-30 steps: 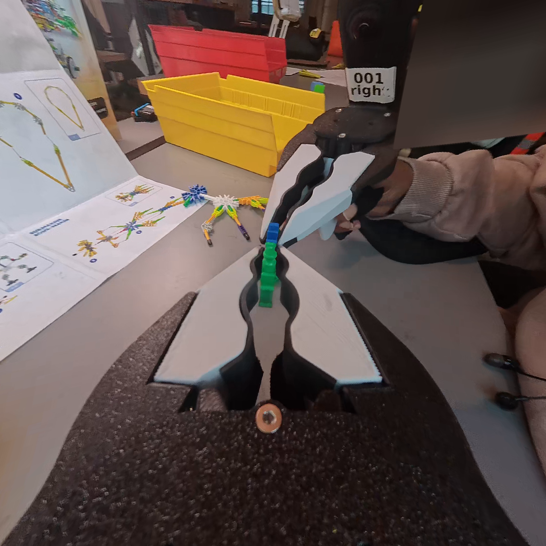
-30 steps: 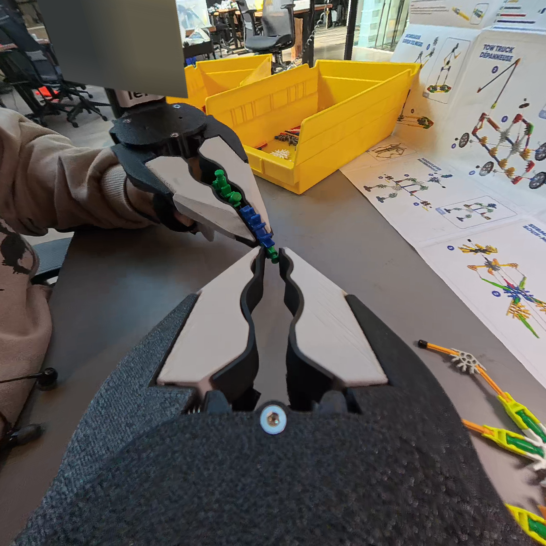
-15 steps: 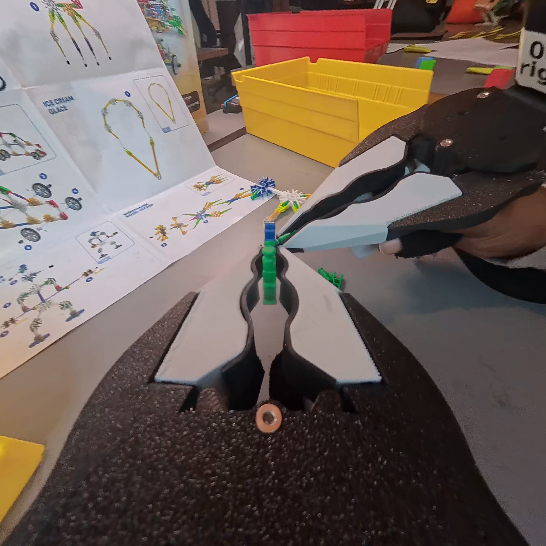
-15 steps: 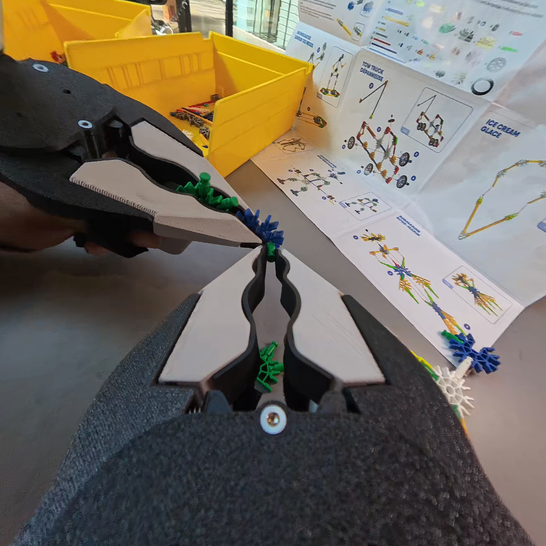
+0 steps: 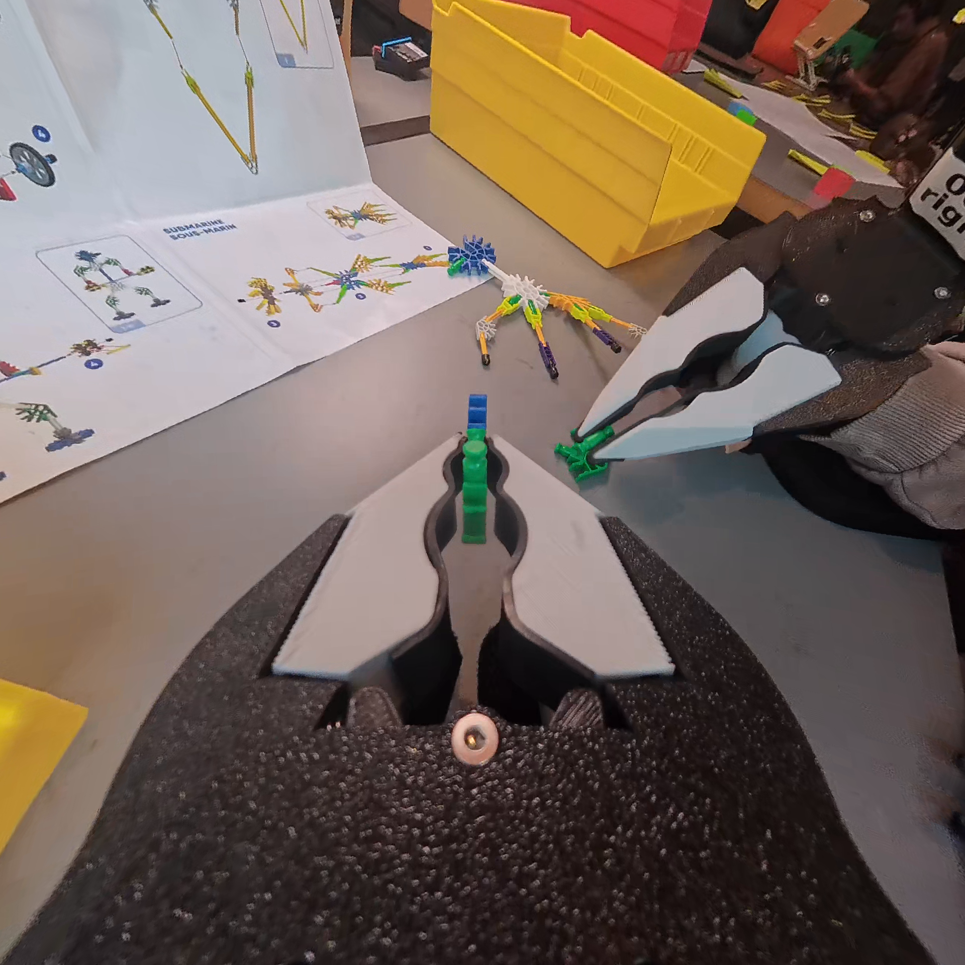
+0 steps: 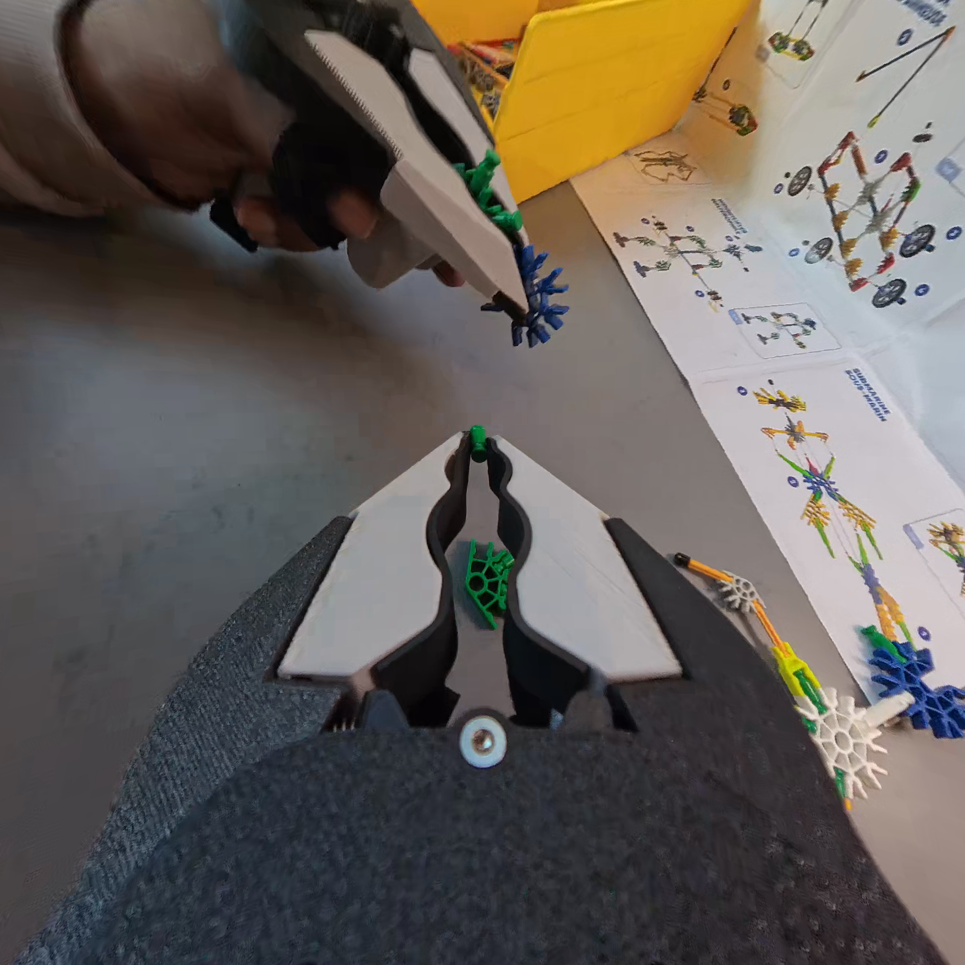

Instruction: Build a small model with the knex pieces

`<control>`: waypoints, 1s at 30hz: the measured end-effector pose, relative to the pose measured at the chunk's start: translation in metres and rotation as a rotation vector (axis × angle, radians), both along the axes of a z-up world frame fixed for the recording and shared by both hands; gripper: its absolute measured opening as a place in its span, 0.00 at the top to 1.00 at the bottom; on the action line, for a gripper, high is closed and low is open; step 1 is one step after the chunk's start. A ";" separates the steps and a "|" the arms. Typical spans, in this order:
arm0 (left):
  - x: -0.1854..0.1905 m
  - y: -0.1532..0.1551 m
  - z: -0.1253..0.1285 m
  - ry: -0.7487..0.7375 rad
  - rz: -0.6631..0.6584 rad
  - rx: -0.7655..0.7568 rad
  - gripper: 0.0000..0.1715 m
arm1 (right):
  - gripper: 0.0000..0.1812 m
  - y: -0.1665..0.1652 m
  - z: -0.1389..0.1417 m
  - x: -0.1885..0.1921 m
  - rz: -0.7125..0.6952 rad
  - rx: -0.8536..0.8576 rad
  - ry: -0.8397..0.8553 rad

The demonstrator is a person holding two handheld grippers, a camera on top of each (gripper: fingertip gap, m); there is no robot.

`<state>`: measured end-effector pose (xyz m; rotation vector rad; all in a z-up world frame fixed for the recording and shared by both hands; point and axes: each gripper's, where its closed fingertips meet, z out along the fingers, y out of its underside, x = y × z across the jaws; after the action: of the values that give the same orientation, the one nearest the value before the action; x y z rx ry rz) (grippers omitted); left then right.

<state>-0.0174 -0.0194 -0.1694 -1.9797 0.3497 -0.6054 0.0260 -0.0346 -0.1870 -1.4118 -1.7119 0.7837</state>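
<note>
My left gripper [image 5: 474, 444] is shut on a green connector piece [image 5: 474, 491] with a blue snowflake connector [image 5: 477, 410] sticking out past its tips. It also shows in the right wrist view, where the blue connector [image 6: 540, 297] hangs above the table. My right gripper [image 6: 476, 441] is shut on a short green rod [image 6: 476, 444], low over the grey table. A green fan-shaped connector [image 6: 485, 582] lies on the table under its fingers. In the left wrist view the right gripper [image 5: 592, 449] touches down at this connector [image 5: 577, 462]. I cannot tell if rod and connector are joined.
A partly built model with white and blue snowflake connectors and yellow-green rods [image 5: 527, 297] lies on the table beyond the grippers [image 6: 840, 736]. A folded instruction sheet [image 5: 209, 271] stands at the left. A yellow bin [image 5: 574, 130] and a red bin [image 5: 626, 21] stand behind. The grippers' ends are close to 5 cm from one another.
The two grippers, tip to tip before, have moved apart. My right gripper went down to the table with the green rod, over the green fan connector. My left gripper keeps its piece.
</note>
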 end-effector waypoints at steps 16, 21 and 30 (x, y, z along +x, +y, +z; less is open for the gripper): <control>0.031 -0.043 -0.035 0.112 -0.320 -0.185 0.97 | 0.97 -0.015 -0.032 0.001 0.090 0.159 -0.154; 0.030 -0.046 -0.048 0.141 -0.328 -0.234 0.95 | 0.97 -0.013 -0.029 0.002 0.088 0.140 -0.139; 0.027 -0.049 -0.033 0.174 -0.354 -0.154 0.97 | 0.96 -0.015 -0.034 0.002 0.104 0.174 -0.157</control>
<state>0.0096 -0.0681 -0.2019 -2.1418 0.7930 -0.6990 0.0284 -0.0493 -0.2208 -1.3023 -1.9373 0.5748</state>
